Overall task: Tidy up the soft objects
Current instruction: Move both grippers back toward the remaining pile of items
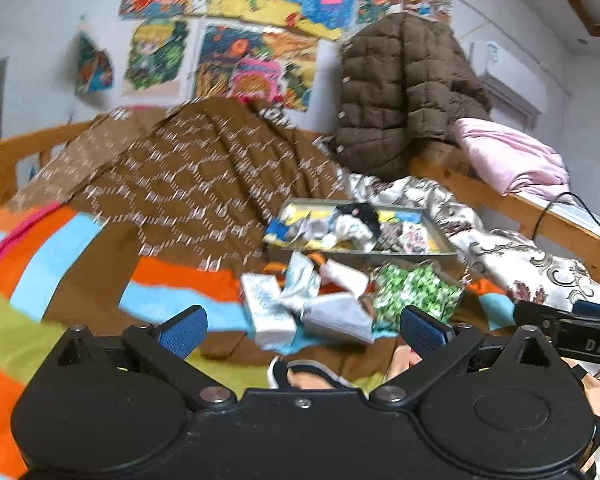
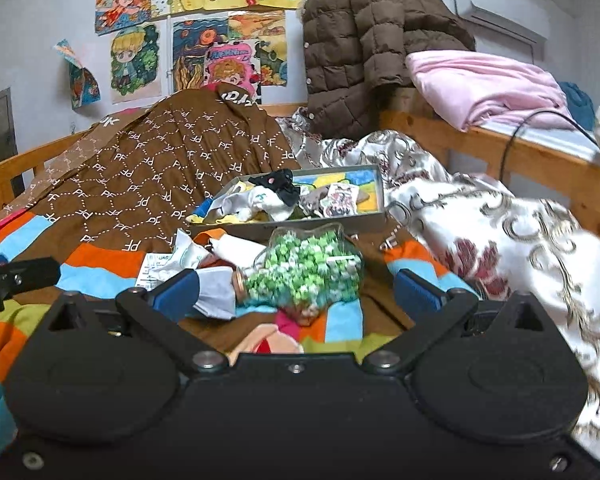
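The green-and-white bag (image 2: pixel 304 276) lay on the bed (image 2: pixel 100 276) between my right hand-held gripper (image 2: pixel 298 290)'s spread fingers, just before the grey tray (image 2: pixel 374 204) of small soft things. My left hand-held gripper (image 1: pixel 304 328) was spread too, holding nothing, over the white packets (image 1: pixel 268 308). I judged the slack bag might slip from a shallow pinch, or drag a neighbouring packet along.

At frame centre, the green-filled jar (image 2: pixel 304 276) and crumpled packets (image 2: pixel 216 280) block you before the tray (image 2: pixel 374 200); bare bedspread (image 2: pixel 100 276) lies lower left.
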Action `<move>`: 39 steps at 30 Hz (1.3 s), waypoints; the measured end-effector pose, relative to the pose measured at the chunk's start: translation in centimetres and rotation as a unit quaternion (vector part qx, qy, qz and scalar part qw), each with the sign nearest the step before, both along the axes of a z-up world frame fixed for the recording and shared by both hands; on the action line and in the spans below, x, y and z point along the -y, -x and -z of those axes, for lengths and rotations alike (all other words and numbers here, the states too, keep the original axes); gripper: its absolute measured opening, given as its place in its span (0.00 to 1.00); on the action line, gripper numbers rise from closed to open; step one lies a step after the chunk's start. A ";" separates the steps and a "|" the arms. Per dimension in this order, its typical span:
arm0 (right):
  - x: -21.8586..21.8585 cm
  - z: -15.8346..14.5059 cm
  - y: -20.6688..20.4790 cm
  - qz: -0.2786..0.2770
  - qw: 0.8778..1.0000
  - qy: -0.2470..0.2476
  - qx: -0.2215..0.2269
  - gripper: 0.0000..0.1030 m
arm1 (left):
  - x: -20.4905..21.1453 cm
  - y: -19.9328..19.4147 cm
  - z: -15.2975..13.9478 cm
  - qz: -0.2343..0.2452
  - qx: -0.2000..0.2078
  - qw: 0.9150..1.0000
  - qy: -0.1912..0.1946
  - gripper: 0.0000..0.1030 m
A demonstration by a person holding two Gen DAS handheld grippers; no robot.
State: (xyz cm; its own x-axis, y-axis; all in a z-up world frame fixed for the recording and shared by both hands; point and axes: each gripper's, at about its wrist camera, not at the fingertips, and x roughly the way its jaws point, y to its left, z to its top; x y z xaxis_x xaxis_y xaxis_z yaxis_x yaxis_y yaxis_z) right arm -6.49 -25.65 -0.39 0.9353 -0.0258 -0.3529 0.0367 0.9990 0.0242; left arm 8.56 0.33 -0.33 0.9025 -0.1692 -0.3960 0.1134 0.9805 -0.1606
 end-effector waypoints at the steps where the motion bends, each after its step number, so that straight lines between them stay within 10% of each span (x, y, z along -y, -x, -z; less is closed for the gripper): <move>1: 0.1 0.2 0.5 0.002 1.000 -0.002 -0.001 1.00 | -0.1 0.2 0.2 -0.007 -0.007 1.000 0.002 0.99; 14: -1.0 3.4 4.2 -0.004 1.000 0.014 -0.022 1.00 | -1.0 2.1 1.7 -0.074 -0.066 0.995 0.020 0.99; 39: -1.7 3.0 0.5 0.000 0.998 -0.026 -0.053 1.00 | -0.4 -0.4 1.7 -0.043 -0.097 0.990 -0.092 0.99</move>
State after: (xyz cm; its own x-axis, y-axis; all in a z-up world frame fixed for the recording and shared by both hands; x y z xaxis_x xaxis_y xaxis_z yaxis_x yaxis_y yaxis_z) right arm -6.99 -23.93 -3.36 0.8926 -0.0055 -0.4509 0.0422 0.9965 0.0716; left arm 8.95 0.78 -1.98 0.8147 -0.0045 -0.5799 0.0137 0.9998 0.0114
